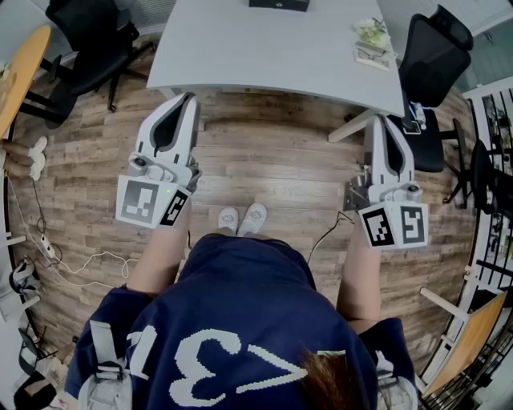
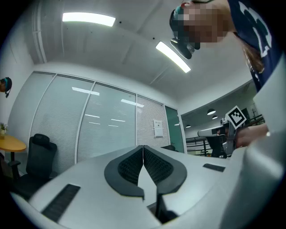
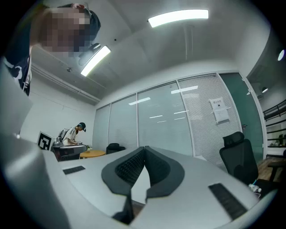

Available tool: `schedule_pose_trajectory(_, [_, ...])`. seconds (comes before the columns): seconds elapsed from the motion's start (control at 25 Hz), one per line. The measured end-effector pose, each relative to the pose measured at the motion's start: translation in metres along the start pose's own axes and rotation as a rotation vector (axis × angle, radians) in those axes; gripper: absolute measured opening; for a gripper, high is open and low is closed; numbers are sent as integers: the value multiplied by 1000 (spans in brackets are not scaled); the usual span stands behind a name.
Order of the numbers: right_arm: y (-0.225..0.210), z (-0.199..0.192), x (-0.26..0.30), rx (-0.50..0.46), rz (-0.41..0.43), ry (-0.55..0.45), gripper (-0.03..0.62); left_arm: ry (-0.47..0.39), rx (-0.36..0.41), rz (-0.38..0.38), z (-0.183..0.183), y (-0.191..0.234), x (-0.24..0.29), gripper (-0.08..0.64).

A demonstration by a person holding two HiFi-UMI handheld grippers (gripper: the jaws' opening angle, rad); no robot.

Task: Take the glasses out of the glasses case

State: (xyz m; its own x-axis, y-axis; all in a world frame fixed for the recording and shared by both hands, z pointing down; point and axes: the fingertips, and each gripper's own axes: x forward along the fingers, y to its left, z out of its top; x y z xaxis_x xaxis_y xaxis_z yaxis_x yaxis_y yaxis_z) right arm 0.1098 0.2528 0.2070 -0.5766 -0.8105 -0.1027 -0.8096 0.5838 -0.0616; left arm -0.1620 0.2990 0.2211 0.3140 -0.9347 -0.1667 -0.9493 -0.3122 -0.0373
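Note:
I stand in front of a pale grey table (image 1: 272, 56), holding both grippers over the wooden floor, short of its near edge. My left gripper (image 1: 189, 99) points at the table's left corner, its jaws pressed together with nothing between them (image 2: 143, 148). Near the table's right leg, my right gripper (image 1: 377, 120) is likewise shut and empty (image 3: 144, 149). A dark flat object (image 1: 278, 4) lies at the table's far edge; I cannot tell whether it is the glasses case. No glasses are clearly visible.
A small plant with a card (image 1: 373, 42) sits at the table's right corner. Black office chairs stand at the left (image 1: 88, 40) and right (image 1: 433, 56). A round wooden table (image 1: 20, 72) and floor cables (image 1: 72, 264) are on the left.

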Motion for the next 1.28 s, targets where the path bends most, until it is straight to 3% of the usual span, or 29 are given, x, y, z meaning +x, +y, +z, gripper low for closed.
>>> schedule_pose_trajectory(0.72, [4,-7,20,22,75,-10,26,12,12,33,-5,8,12,17])
schedule_pose_trajectory(0.96, [-17,-4,59,2,70,-15,26,-26,1,19,-11,30,62,17])
schedule_pose_trajectory(1.28, [-54,3,162,2,56,-43,26,-55,-6,-8,-20,92,160,17])
